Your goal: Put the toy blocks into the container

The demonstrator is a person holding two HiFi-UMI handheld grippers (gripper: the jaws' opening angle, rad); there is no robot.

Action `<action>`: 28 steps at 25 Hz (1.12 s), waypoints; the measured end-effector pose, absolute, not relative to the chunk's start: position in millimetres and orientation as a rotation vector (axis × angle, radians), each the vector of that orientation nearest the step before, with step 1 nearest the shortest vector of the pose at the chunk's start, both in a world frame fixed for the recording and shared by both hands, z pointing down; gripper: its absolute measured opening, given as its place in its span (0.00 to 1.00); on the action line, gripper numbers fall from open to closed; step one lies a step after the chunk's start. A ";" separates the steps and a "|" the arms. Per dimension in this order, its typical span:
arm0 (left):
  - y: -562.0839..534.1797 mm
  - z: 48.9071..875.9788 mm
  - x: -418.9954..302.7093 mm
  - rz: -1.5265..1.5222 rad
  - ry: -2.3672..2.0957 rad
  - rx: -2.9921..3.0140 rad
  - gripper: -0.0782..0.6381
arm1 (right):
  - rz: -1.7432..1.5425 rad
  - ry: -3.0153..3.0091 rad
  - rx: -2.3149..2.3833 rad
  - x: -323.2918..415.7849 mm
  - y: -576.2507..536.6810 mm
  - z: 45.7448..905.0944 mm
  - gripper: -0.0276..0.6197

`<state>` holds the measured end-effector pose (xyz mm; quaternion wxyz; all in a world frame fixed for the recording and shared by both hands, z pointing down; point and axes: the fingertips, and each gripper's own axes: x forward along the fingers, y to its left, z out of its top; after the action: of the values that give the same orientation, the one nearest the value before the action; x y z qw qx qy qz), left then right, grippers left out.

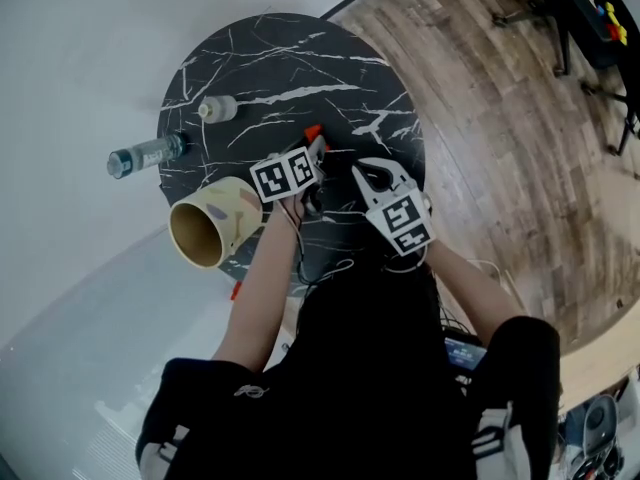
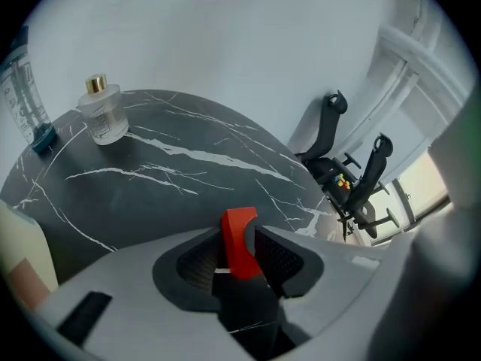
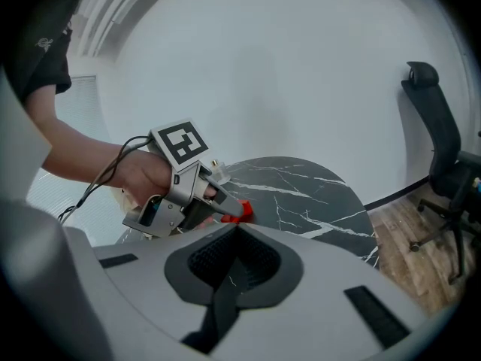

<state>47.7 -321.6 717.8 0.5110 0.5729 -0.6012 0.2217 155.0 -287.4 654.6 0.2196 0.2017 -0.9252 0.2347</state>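
Seen from the head, both bare forearms reach up from the bottom of the frame to the middle of the round black table (image 1: pixel 270 68). The left forearm runs almost straight up. The right one, elbow bent at lower right, slants up and left.

The left gripper (image 1: pixel 316 146) points to the upper right, its tips low over the tabletop. Its jaws stand apart with the red block (image 2: pixel 239 243) upright between them, close to both pads; I see no clamping. In the right gripper view the left hand (image 3: pixel 143 173) is wrapped round that gripper's handle, with a cable running over the wrist.

The right gripper (image 3: pixel 238 232) sits just right of the left one, aimed at it. Its jaws are closed together with nothing between them.

The container (image 1: pixel 215 226) is at the table's lower left edge, its mouth turned toward the lower left, well apart from the block. A plastic bottle (image 1: pixel 145 155) and a small glass bottle (image 1: pixel 217 109) sit at the upper left of the table.
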 end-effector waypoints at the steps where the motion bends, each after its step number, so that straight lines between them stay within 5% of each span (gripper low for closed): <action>1: -323.3 720.0 46.6 0.531 -1.454 1.369 0.29 | 0.651 -2.552 0.557 156.2 -287.7 655.5 0.04; 13: -307.3 710.6 45.3 0.512 -1.427 1.434 0.23 | 0.654 -2.558 0.573 148.1 -281.8 647.2 0.04; 28: -277.4 593.0 11.4 0.324 -1.660 1.663 0.23 | 0.524 -2.674 0.620 98.9 -263.1 583.2 0.04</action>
<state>11.4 -277.4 593.0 0.3753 0.6500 -0.6486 0.1265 98.9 -263.1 583.2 0.1725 0.2185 -0.9426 0.1846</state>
